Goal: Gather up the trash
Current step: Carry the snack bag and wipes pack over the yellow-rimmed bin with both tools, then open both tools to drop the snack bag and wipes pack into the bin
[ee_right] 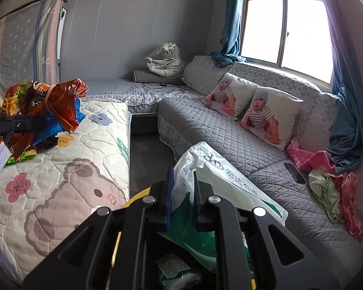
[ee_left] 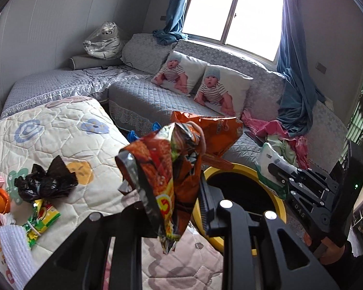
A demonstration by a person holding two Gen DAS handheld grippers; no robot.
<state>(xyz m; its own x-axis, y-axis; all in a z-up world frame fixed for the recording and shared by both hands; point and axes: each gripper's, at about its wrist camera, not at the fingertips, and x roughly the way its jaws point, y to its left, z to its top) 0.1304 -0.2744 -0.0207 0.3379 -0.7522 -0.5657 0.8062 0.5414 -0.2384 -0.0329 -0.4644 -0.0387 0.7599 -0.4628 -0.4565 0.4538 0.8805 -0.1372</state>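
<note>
Crumpled orange snack wrapper [ee_left: 167, 169], glossy

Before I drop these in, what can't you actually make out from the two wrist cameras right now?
- Yellow bin: its inside is dark in the left wrist view; the right gripper covers it in the right.
- Crumpled snack wrappers: the count is unclear in this bunch.
- White plastic bag: its lower part is cut off behind the jaws.
- Small trash on the quilt: too small to identify.

Glossy crinkled foil snack wrapper [ee_left: 164, 169]; quilted matt cloth blanket [ee_left: 67, 130]; smooth white plastic bag [ee_right: 220, 176].
</note>
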